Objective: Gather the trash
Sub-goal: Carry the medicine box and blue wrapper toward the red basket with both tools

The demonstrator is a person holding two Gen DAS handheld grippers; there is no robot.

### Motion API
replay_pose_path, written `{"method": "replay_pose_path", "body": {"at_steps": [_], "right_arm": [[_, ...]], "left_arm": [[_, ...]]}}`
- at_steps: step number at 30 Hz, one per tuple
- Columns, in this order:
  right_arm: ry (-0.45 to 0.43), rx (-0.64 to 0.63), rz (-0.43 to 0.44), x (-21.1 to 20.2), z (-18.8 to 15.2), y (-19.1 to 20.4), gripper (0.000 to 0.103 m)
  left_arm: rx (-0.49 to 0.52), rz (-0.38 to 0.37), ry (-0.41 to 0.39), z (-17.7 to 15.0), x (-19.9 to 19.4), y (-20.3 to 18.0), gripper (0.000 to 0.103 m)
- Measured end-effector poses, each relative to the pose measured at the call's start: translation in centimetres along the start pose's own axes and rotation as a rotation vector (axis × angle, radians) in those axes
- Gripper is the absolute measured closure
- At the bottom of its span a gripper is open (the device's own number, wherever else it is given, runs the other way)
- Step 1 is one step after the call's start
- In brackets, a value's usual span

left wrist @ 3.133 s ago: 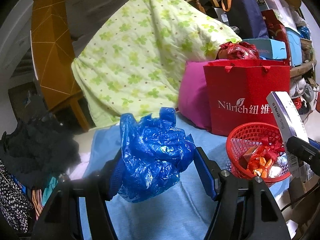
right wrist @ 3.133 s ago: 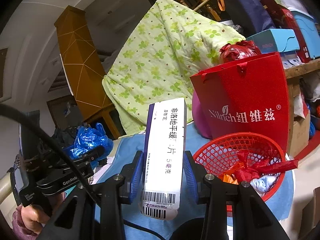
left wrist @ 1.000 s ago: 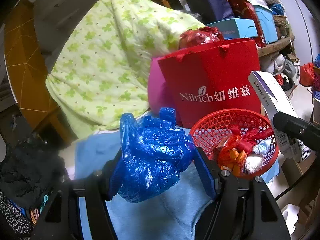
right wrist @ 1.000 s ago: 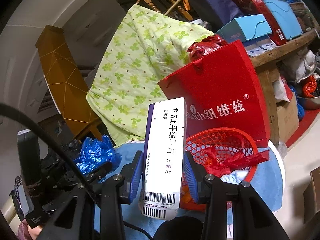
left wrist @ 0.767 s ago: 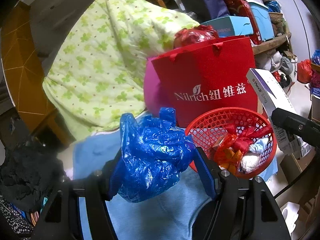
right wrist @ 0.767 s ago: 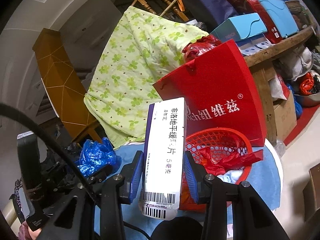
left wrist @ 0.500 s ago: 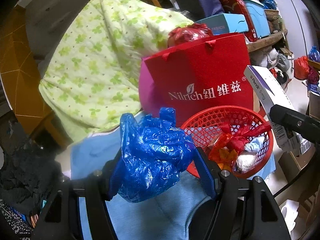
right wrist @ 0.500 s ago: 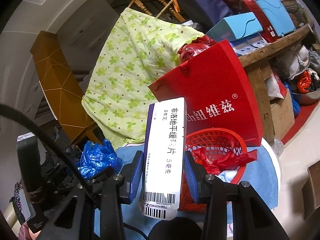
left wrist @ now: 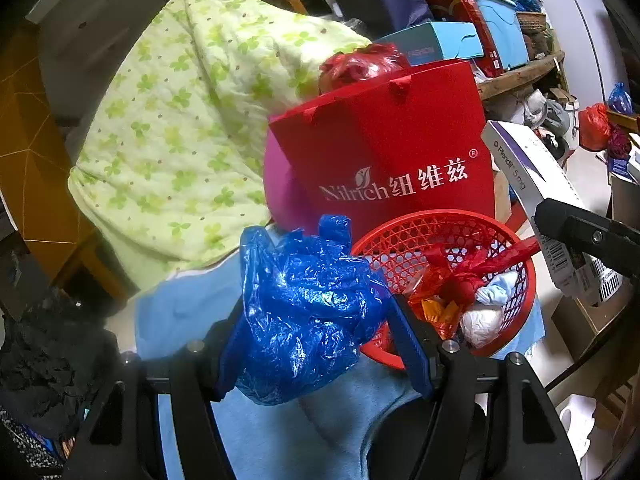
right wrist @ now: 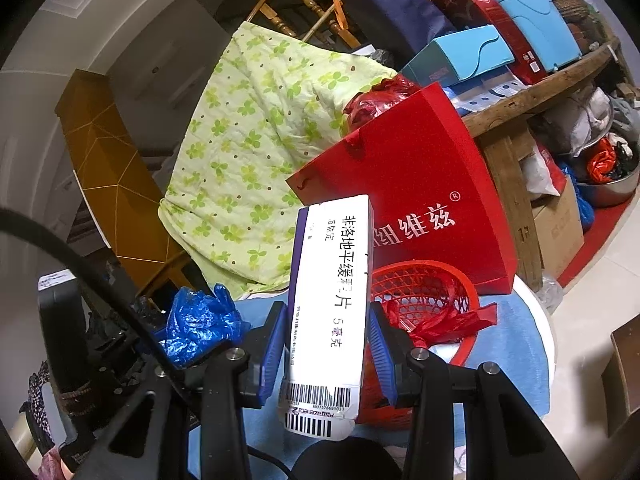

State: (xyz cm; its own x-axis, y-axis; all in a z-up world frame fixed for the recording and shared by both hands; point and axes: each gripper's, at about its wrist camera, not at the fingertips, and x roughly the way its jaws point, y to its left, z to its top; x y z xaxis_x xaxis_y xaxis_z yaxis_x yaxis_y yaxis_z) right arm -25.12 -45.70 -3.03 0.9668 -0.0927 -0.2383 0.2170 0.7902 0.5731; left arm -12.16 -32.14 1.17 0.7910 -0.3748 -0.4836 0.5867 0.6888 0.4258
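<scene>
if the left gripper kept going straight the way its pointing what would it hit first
Probably the red mesh basket's near rim, or the red paper bag standing behind it. The left gripper, holding the blue plastic bag, aims about there, though depth is unclear in the fisheye view.

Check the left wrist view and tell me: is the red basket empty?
No. The red basket already holds crumpled red and orange wrappers and a white wad.

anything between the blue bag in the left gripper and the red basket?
Nothing visible. The left gripper holds the blue plastic bag right beside the red basket, whose open top already holds some trash. The medicine box in the right gripper is off to the side.
</scene>
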Motion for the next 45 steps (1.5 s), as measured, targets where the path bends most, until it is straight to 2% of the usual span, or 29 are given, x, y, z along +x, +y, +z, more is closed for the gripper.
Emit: {"method": "replay_pose_path", "body": {"at_steps": [28, 39, 45], "right_arm": [[-0.014, 0.02, -0.02, -0.7, 0.2, -1.1, 0.06], [-0.021, -0.002, -0.047, -0.8, 1.7, -1.1, 0.06], [-0.015, 0.035, -0.018, 0.9, 3.2, -1.6, 0.06]], "left_arm": [[0.028, -0.028, -0.022, 1.3, 0.0, -1.5, 0.034], [-0.002, -0.099, -0.024, 2.8, 0.9, -1.4, 0.034], [-0.041, -0.184, -0.041, 4.8, 2.7, 0.2, 0.034]]}}
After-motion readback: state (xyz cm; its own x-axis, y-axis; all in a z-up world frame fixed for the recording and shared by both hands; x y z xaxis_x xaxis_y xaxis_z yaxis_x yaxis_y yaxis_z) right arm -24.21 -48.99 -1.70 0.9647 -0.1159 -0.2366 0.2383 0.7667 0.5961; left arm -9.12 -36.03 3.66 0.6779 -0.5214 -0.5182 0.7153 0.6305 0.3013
